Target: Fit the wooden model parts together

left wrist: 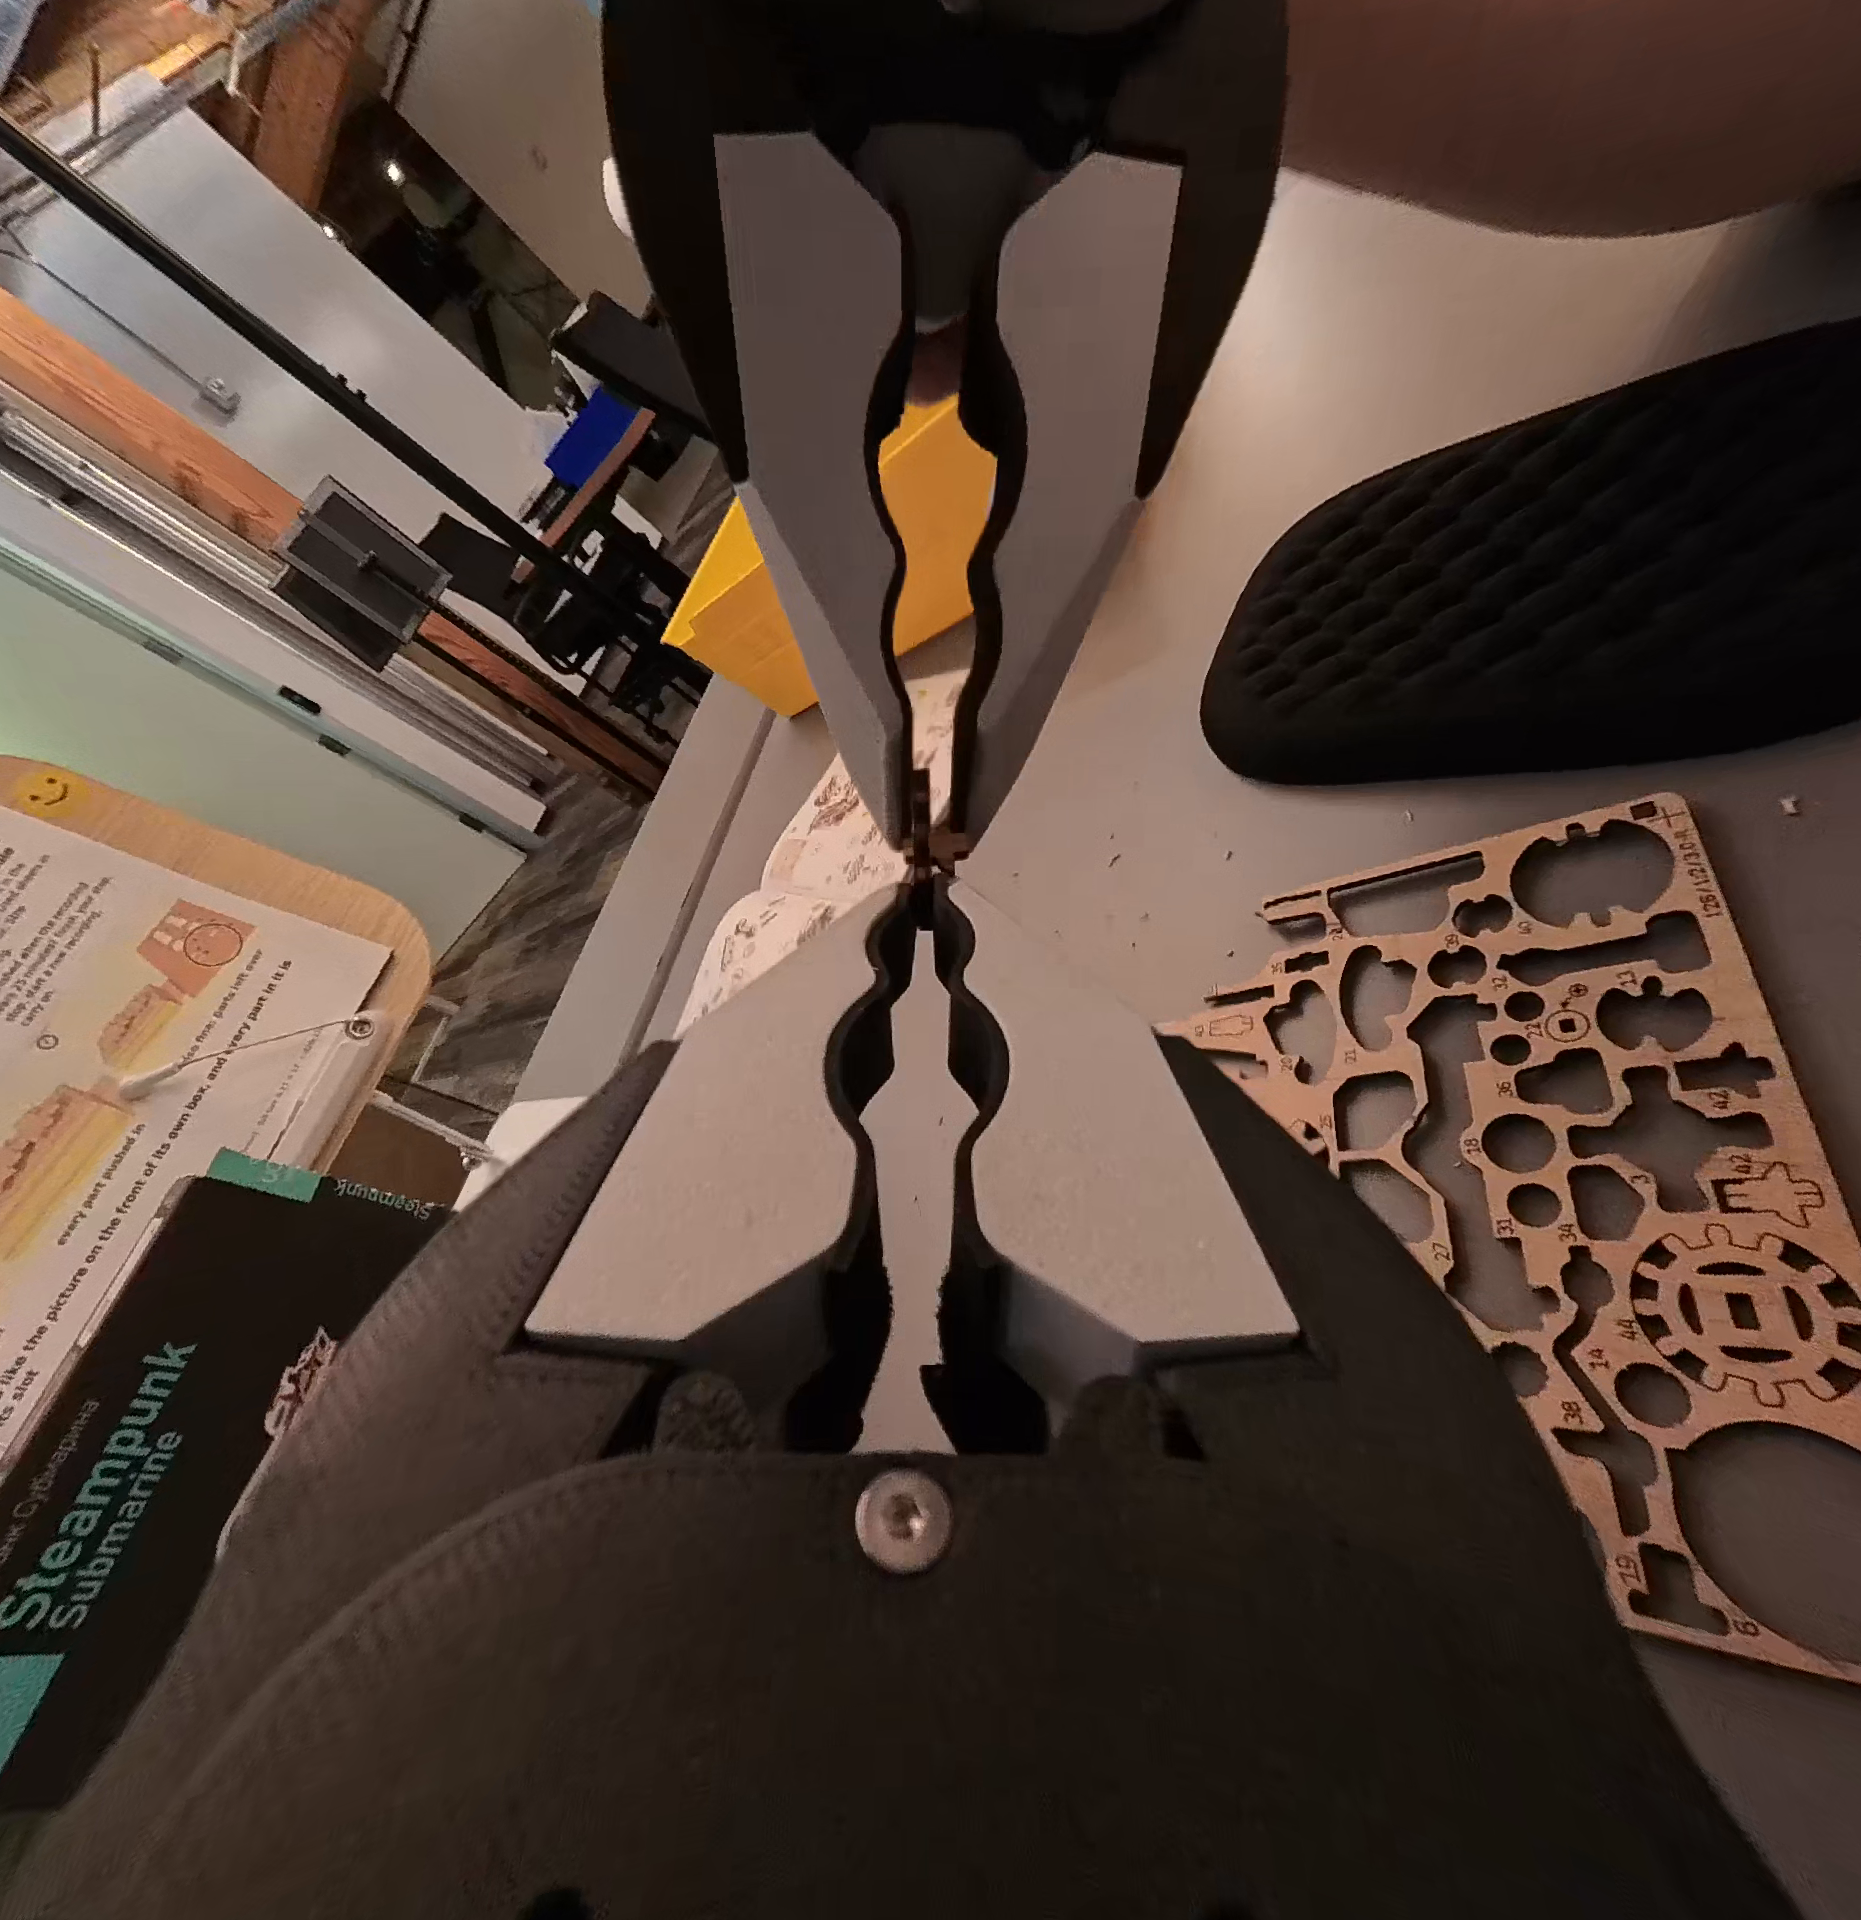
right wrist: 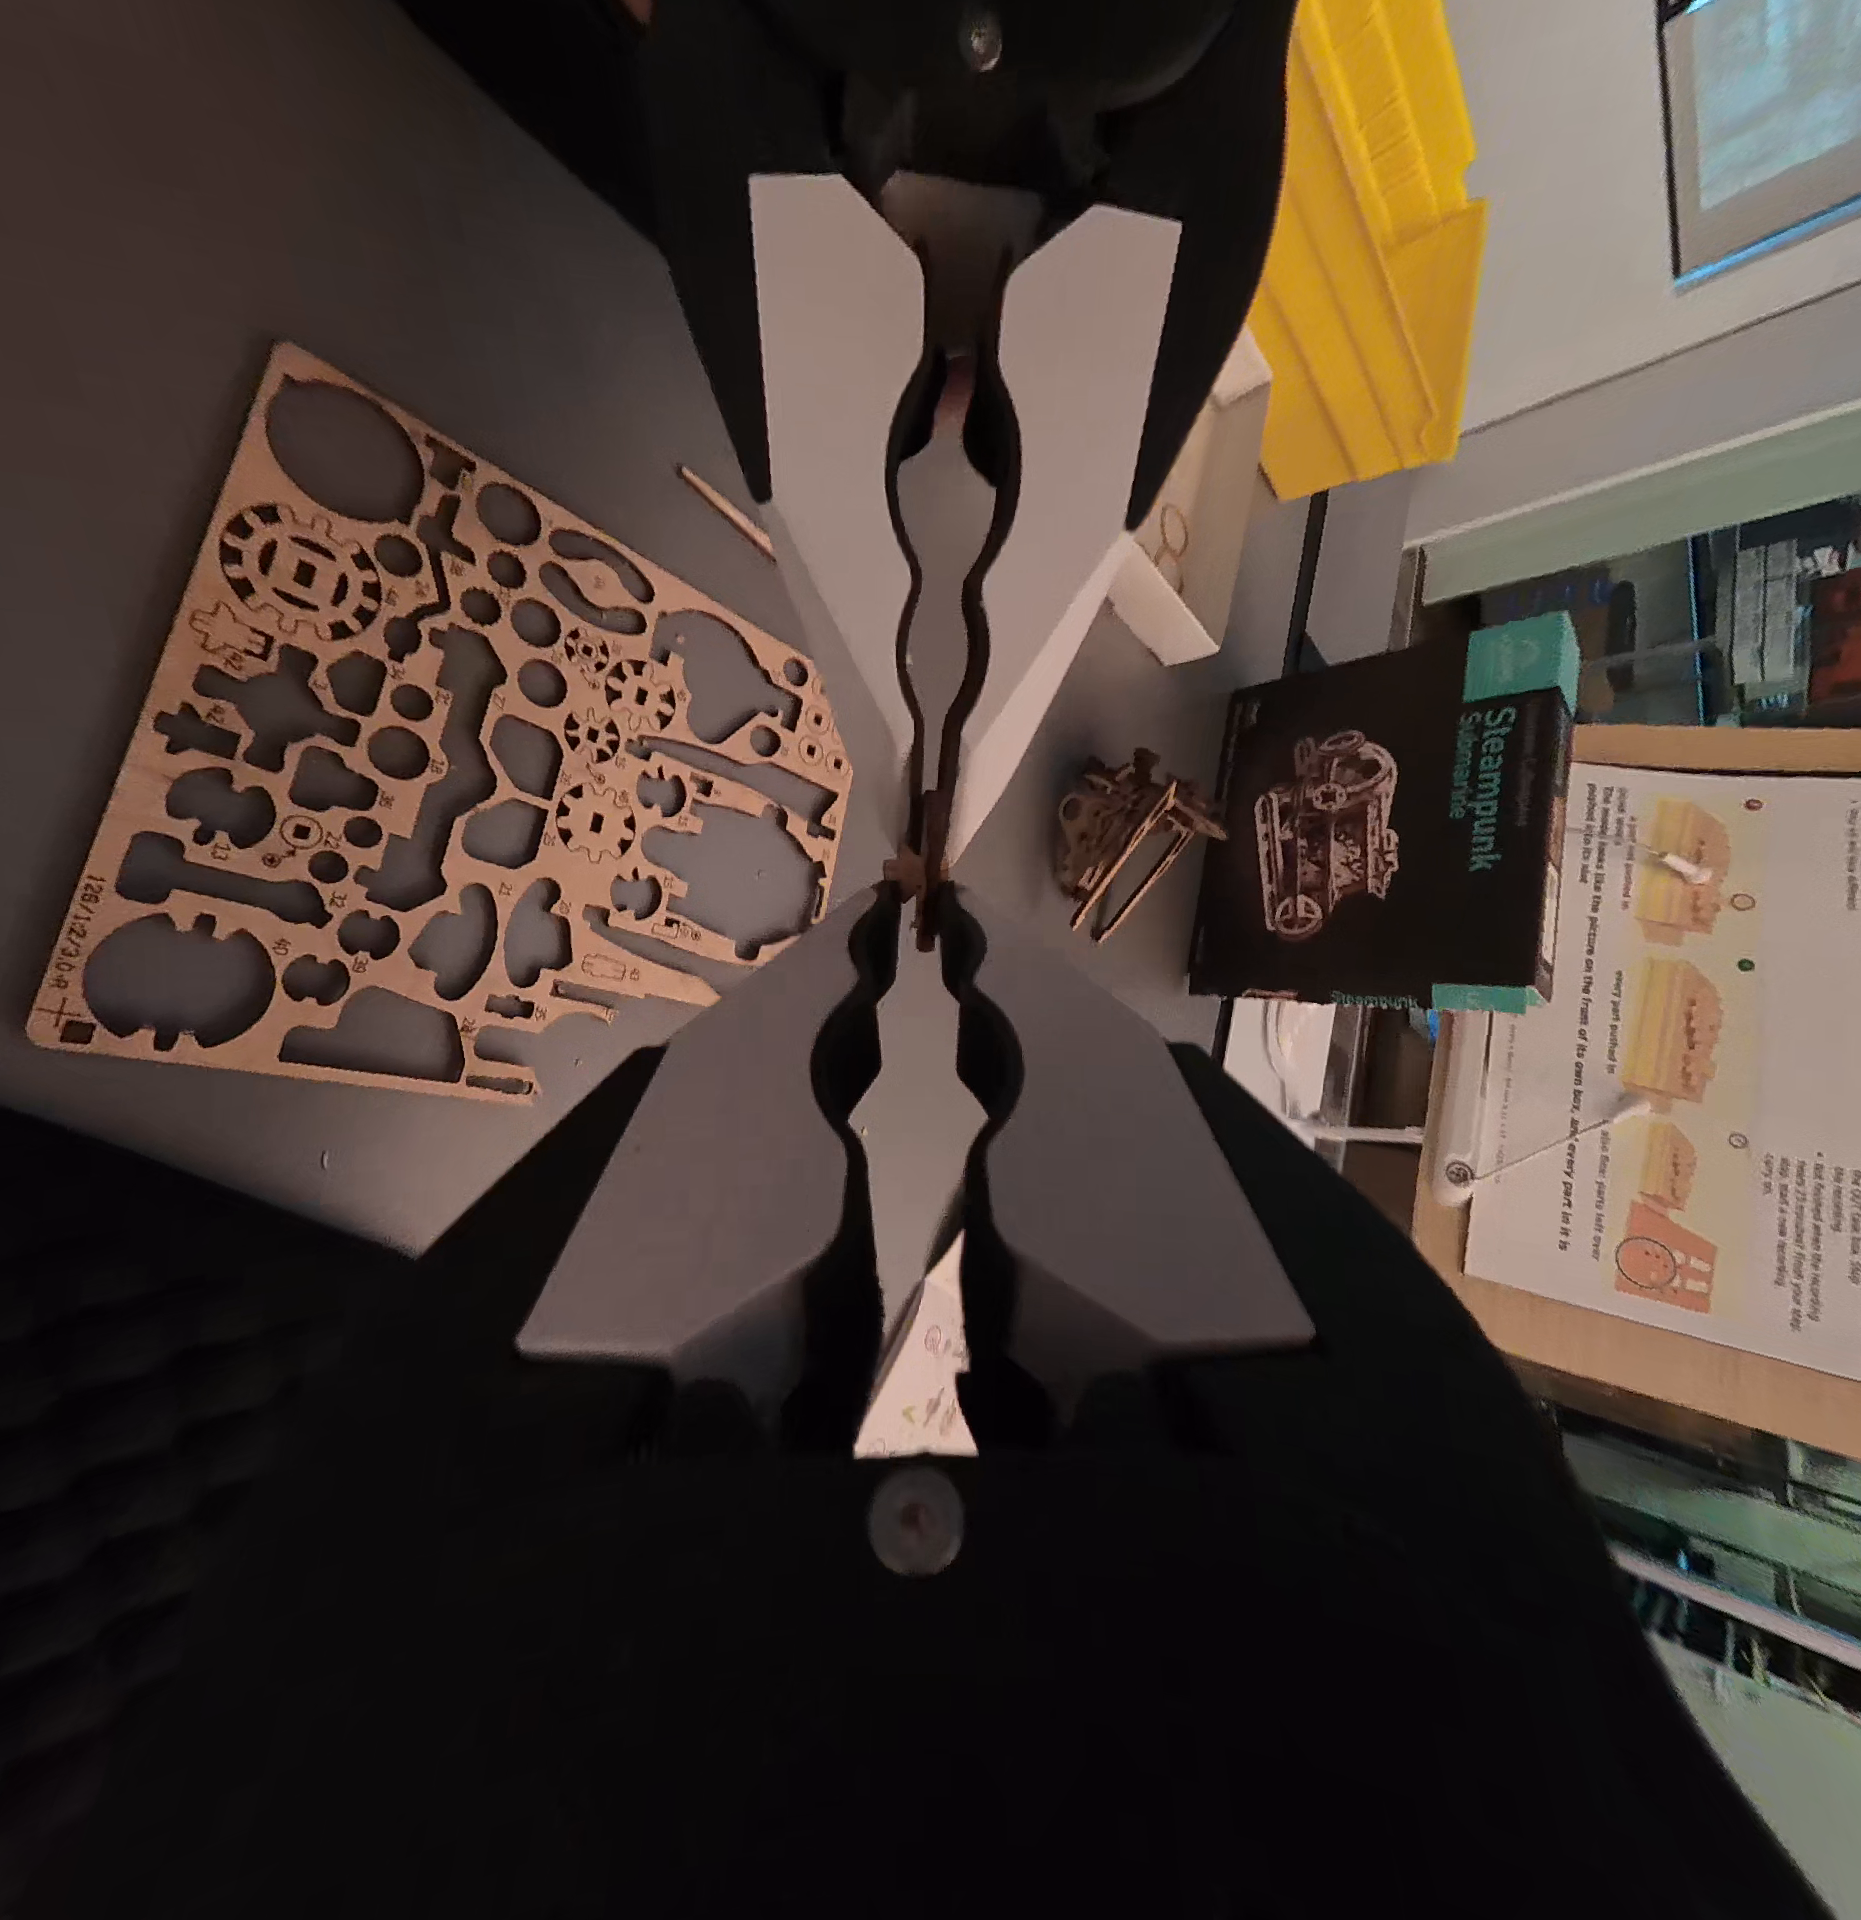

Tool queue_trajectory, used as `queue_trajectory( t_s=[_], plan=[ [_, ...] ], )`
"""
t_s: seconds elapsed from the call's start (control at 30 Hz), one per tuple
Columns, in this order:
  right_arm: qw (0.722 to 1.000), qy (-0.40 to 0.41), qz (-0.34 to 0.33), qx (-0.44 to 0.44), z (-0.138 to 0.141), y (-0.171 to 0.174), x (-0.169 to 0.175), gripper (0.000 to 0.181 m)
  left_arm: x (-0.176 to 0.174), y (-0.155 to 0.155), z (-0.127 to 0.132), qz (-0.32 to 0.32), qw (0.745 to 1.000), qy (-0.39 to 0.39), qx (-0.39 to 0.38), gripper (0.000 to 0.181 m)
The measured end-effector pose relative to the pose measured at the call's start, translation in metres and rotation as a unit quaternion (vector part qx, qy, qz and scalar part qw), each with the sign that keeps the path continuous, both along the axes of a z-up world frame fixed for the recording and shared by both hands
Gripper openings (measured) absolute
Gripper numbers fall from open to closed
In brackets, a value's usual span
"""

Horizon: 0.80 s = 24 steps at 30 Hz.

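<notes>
My left gripper reaches up from the bottom of the left wrist view, shut on a small dark wooden part. My right gripper comes down from the top, tip to tip with it, shut on another small wooden part. The two parts touch between the tips. In the right wrist view my right gripper is at the bottom with its part. The left gripper is above, holding a thin part that meets a small cross piece. How far they interlock is hidden.
A punched-out plywood sheet lies on the grey table. A partly built wooden model stands by the black kit box. Also here: a yellow bin, a black mesh pad, an instruction sheet, a thin stick. Both grippers' tips are close together, under 4 cm apart. The partly built wooden model is about 20 cm from both grippers' fingertips.
</notes>
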State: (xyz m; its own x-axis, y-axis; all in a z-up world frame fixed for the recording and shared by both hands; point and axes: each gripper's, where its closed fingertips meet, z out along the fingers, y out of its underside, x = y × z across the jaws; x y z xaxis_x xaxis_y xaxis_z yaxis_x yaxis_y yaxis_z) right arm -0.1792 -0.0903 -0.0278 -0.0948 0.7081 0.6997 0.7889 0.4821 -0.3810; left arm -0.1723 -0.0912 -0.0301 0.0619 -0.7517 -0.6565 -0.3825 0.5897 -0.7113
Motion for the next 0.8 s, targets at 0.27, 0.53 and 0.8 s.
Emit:
queue_trajectory(
  t_s=[0.27,0.53,0.8],
  plan=[
    [0.996,-0.055,-0.067,-0.009,-0.016,0.007,0.005,0.004,0.003,0.006,-0.014,0.025,0.999,0.036,0.000,0.000],
    [0.996,-0.043,-0.074,-0.022,-0.020,0.012,0.003,0.003,0.000,0.010,-0.017,0.034,0.998,0.040,-0.025,0.001],
    [0.997,-0.023,-0.055,-0.046,-0.022,0.012,0.001,0.004,-0.001,0.011,-0.018,0.027,0.998,0.035,-0.033,0.002]
  ],
)
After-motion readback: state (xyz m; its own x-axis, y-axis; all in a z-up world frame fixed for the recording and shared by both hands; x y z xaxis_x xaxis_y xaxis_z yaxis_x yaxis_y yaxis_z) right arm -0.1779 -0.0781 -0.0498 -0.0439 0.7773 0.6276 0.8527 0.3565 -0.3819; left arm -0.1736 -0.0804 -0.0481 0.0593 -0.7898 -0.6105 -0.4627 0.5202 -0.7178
